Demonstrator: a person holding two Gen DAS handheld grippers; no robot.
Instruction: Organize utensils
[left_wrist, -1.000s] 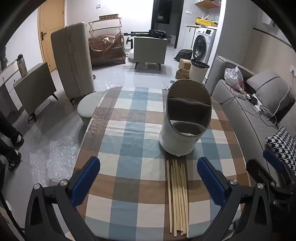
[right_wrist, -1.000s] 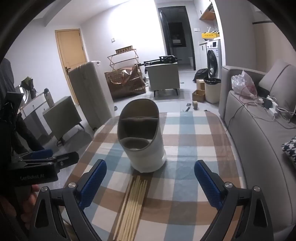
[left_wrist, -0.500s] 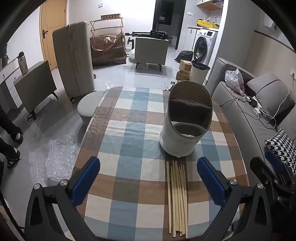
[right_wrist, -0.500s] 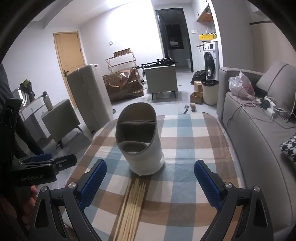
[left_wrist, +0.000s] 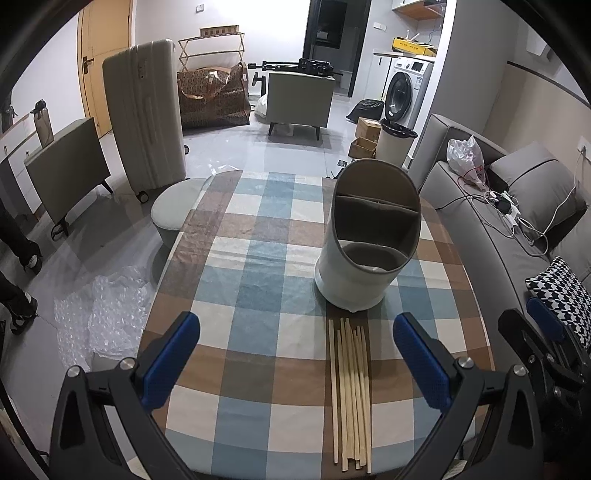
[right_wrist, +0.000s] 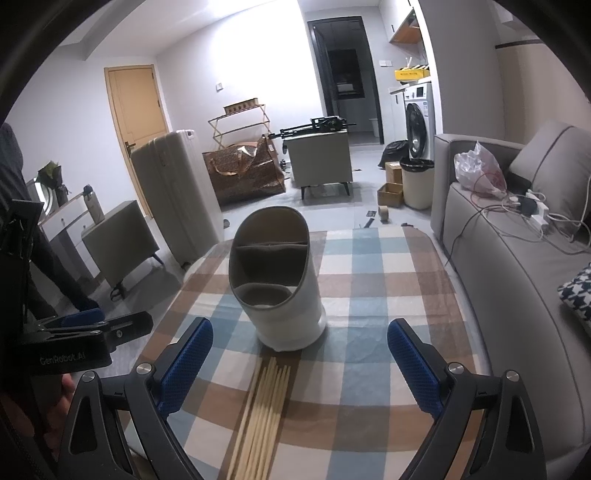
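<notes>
1. Far left, my left gripper (left_wrist: 295, 354) hovers above the near edge of the checked tablecloth (left_wrist: 258, 302), jaws spread wide with nothing between them. The right wrist view shows its body at the lower left, beside the table.
2. Right of that gripper's centre line lies the bundle of wooden chopsticks (left_wrist: 350, 369), flat on the cloth, side by side, tips pointing at the holder and nearly touching its base.
3. Just beyond them stands the pale utensil holder (left_wrist: 364, 251), upright, its slanted mouth facing me and a divider splitting it into a front and a back compartment. Both look empty, though I cannot see to the bottom.
4. My right gripper (right_wrist: 299, 354) is likewise released and empty; the chopsticks (right_wrist: 264, 406) sit between its fingers, left of centre.
5. I judge nothing is sorted yet: this is the approach before the first pick. Next I need to lower one gripper onto the bundle and close across the sticks squarely so they don't fan out or roll.
</notes>
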